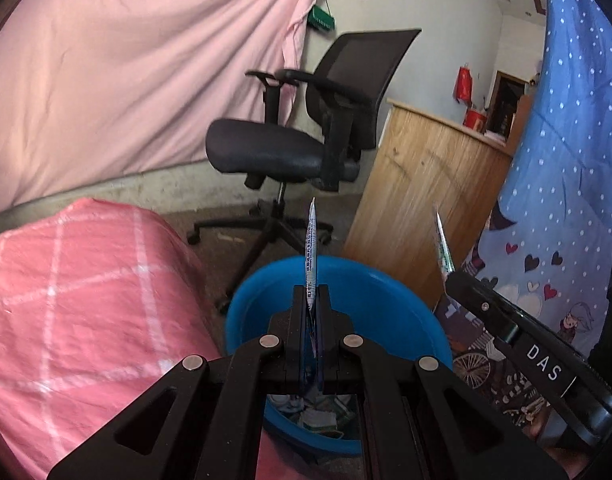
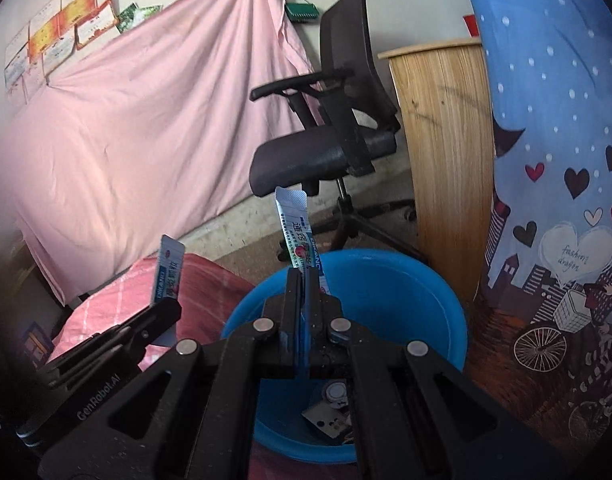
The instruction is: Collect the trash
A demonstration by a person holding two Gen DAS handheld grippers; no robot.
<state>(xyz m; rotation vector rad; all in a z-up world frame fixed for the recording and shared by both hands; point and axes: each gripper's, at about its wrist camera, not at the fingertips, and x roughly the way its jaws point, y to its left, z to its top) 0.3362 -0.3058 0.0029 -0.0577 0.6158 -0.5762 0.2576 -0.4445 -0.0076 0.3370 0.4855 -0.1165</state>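
Observation:
My left gripper (image 1: 310, 292) is shut on a thin blue-and-white sachet wrapper (image 1: 310, 240) that sticks up edge-on from the jaws. It hangs over the near rim of a blue plastic bin (image 1: 390, 296). My right gripper (image 2: 304, 276) is shut on a second sachet wrapper (image 2: 294, 220), printed blue, white and green, also above the blue bin (image 2: 410, 292). Each view shows the other gripper beside it: the right gripper (image 1: 452, 276) with its wrapper (image 1: 442, 240), the left gripper (image 2: 167, 306) with its wrapper (image 2: 169, 272). Scraps of trash (image 2: 332, 410) lie on the bin's bottom.
A black office chair (image 1: 306, 136) stands behind the bin. A wooden cabinet side (image 1: 422, 196) is to the bin's right, then a blue printed cloth (image 1: 566, 200). A pink checked bed cover (image 1: 77, 300) lies to the left. A pink sheet (image 1: 125, 68) hangs on the wall.

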